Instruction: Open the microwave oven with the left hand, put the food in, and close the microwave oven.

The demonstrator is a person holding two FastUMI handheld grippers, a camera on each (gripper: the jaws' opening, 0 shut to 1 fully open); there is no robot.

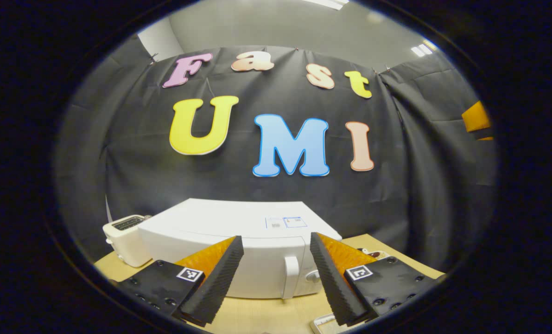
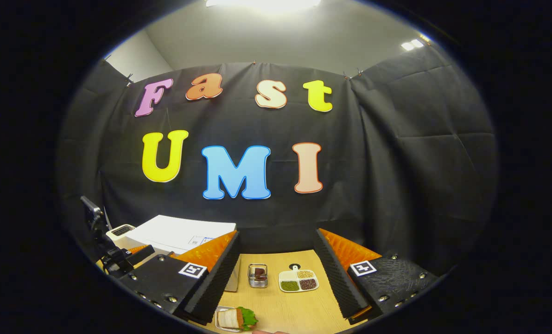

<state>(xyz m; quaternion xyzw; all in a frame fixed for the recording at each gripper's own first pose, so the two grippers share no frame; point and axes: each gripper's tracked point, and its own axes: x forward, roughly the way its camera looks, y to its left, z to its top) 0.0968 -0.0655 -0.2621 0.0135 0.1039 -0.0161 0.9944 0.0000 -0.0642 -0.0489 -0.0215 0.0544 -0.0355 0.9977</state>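
Fingers of the left tool [image 1: 276, 278] stand wide apart in the left gripper view, black ribbed pads with orange backing, nothing between them, held above the tabletop [image 1: 266, 315] and aimed at the front of the microwave oven [image 1: 238, 241]. The microwave oven is a white box with its door shut; its upright white handle [image 1: 290, 277] shows in the gap between the fingers, nearer the right one, and a round knob [image 1: 314, 275] sits just beside the handle, partly behind that finger. A small label [image 1: 287, 222] lies on the oven's top. To the left of the oven, close to its side, stands a white toaster [image 1: 126, 239]. At the bottom edge of this view the corner of a white tray [image 1: 323, 322] peeks out below the right finger. In the right gripper view the right tool [image 2: 278, 280] is likewise spread wide and empty, hovering over the light wooden tabletop [image 2: 299, 311]. Between its fingers, farther off, sit a small metal basket [image 2: 257, 275] with something dark inside and, just beside it, a white divided dish [image 2: 298, 280] holding green, tan and dark red fillings. Nearer, at the bottom of the view, lies the food [image 2: 236, 318], a pale roll with a green leaf on a small tray, below the left finger's tip. The microwave oven's white top shows at the left behind that finger, with the toaster beyond it, and a dark piece of rig [image 2: 106, 250] stands in front of them, well apart from the food.
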